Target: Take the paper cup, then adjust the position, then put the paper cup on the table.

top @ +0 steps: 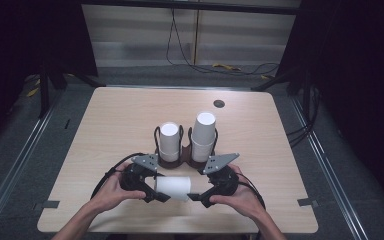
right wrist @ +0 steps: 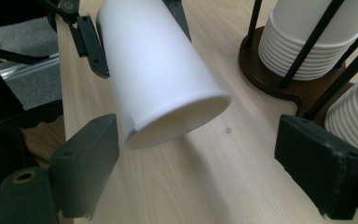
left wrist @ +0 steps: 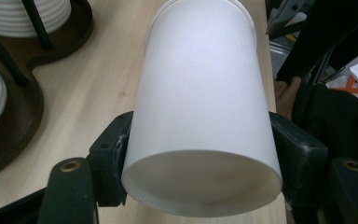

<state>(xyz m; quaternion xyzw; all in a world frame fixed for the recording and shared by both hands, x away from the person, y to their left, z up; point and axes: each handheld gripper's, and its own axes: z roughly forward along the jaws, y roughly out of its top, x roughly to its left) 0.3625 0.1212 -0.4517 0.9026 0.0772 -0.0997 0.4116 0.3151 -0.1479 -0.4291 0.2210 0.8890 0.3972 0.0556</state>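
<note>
A white paper cup [top: 174, 186] lies on its side just above the wooden table [top: 115, 115]. My left gripper [top: 158, 192] is shut on it, with a pad pressed against each side of the cup [left wrist: 200, 93]. My right gripper [top: 198, 196] stands open at the cup's other end. In the right gripper view its jaws [right wrist: 205, 163] are wide apart and the cup [right wrist: 158, 70] hangs ahead of them, touching neither pad. Behind the cup, a dark brown holder [top: 180, 161] with black rods carries two stacks of white cups, a shorter one [top: 169, 140] and a taller one [top: 203, 132].
The holder's base and a ribbed stack [right wrist: 307, 51] sit close on one side of my right gripper. A black round grommet [top: 219, 103] marks the table's far edge. Cables [top: 220, 67] lie on the floor beyond. Bare wood stretches left and right of the holder.
</note>
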